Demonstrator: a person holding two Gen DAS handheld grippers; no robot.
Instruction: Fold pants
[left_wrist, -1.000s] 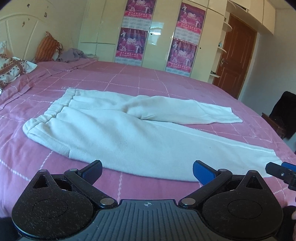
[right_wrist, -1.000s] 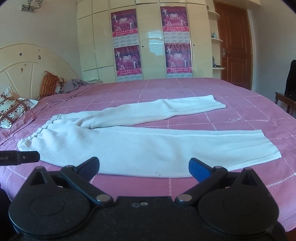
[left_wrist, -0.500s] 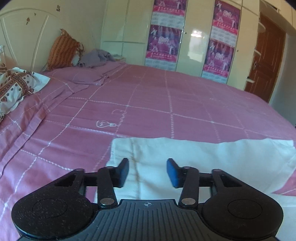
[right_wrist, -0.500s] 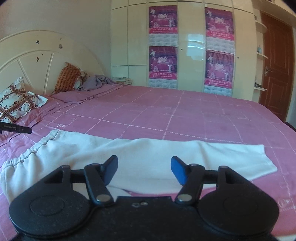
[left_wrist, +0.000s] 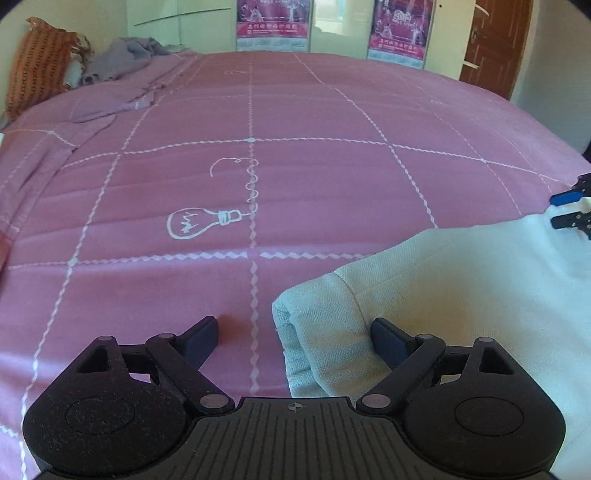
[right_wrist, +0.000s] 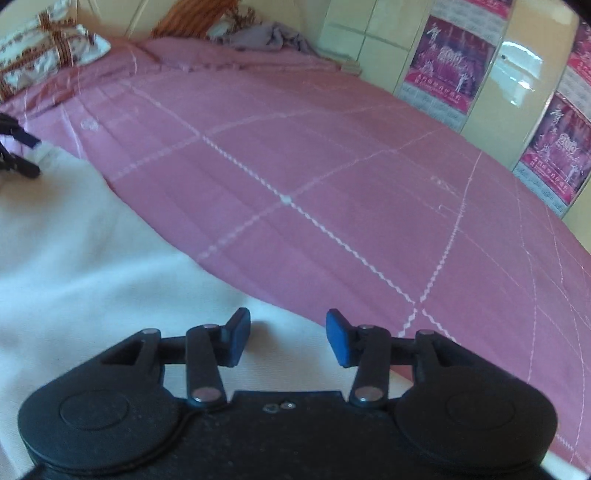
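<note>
pants: cream sweatpants (left_wrist: 461, 295) lying flat on the pink bedspread (left_wrist: 295, 110), and both wrist views are sitting low right over them

left gripper: left gripper (left_wrist: 293, 334) is hanging wide open, gripping nothing. Its left finger is sitting over bare bedspread and its right finger over the fabric, so the thick hemmed corner (left_wrist: 295, 332) is landing pretty much between them

right gripper: right gripper (right_wrist: 288, 338) is also standing open and empty, fingers spread to a narrower gap, hovering over the far edge of the cloth (right_wrist: 110, 277) where the white is meeting the pink

the bit that matters: from the left fingers the garment is running off to the right, long axis going sideways toward the other gripper, whose tips are peeking in at the right edge (left_wrist: 570, 210) of the left view. In the right view the cloth is stretching away to the left instead. So each hand is sitting at its own end of the same long edge

who's nearer: left is looking closer to a bite, the corner's already inside its gap. Right is sitting above flat cloth with no fold to pinch, so I'm guessing it needs to dip lower

risk: thick hem, the left pads might be grabbing only the top layer

can't tell: whether either set of fingers is actually touching fabric
</note>
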